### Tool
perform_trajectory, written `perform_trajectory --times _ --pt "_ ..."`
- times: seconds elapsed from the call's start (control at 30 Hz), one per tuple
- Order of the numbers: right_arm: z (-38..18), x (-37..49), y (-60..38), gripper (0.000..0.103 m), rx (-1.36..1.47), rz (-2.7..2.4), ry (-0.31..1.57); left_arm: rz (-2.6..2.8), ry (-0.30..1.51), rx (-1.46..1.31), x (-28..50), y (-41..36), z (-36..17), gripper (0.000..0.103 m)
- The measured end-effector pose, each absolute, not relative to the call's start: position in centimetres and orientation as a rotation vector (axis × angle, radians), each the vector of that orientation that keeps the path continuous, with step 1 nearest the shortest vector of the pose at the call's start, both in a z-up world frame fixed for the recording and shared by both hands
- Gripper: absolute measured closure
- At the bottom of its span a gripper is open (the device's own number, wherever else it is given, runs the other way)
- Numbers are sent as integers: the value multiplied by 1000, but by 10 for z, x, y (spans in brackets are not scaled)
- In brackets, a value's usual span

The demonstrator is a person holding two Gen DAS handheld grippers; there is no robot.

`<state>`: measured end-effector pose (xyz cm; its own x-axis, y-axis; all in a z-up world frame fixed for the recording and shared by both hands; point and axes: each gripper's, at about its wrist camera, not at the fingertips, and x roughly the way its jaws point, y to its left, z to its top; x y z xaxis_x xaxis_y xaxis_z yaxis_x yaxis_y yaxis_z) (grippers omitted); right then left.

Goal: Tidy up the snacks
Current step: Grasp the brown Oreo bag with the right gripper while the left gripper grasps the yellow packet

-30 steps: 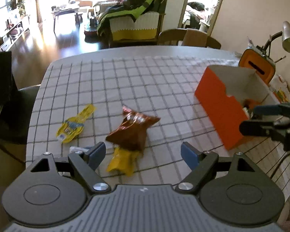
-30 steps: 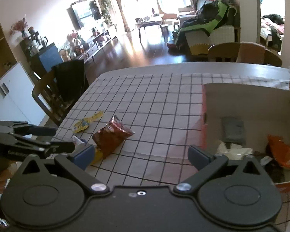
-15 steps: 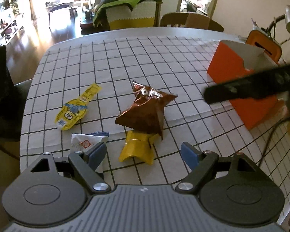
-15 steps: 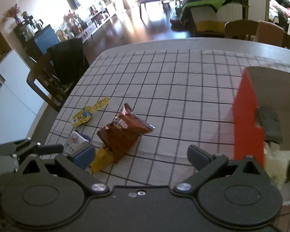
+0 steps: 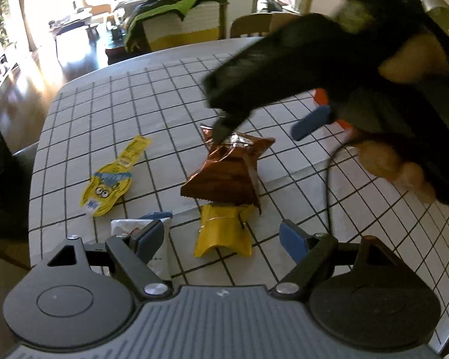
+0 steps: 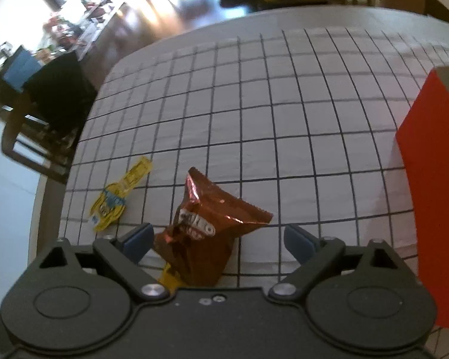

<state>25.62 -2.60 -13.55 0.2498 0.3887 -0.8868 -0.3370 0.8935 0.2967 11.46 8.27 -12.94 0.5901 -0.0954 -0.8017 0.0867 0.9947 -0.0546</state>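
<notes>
Brown snack bag [image 6: 205,233] lies on checked tablecloth [image 6: 284,119], between closing, not yet touching jaws of right gripper [image 6: 221,236]. Likely light, crinkly, slippery foil; pinch crimped top. Left gripper [image 5: 221,236] spread, empty.

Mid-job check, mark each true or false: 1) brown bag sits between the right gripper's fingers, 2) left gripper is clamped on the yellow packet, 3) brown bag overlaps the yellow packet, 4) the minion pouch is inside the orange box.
1) True: the brown bag sits between the closing jaws of the right gripper, unpinched.
2) False: the left gripper is open around the yellow packet.
3) True.
4) False: the minion pouch lies on the table, away from the orange box.
</notes>
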Motion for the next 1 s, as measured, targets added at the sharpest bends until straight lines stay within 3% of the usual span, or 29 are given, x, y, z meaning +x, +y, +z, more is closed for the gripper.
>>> perform_trajectory --times 0.1,0.23,0.43,0.7,1.0 --pt "-142 262 -17 10 74 447 1257 -137 940 3 119 81 -133 21" --pt "-152 265 -6 12 68 408 1286 -145 984 -19 131 83 -142 37" --pt "-162 266 8 17 59 388 1329 -165 1033 -35 143 81 -151 37" --pt "-167 263 10 42 21 428 1341 -144 1101 -72 157 87 -162 47" --pt "-161 261 -7 54 18 462 1314 -123 1117 -29 163 75 -171 64"
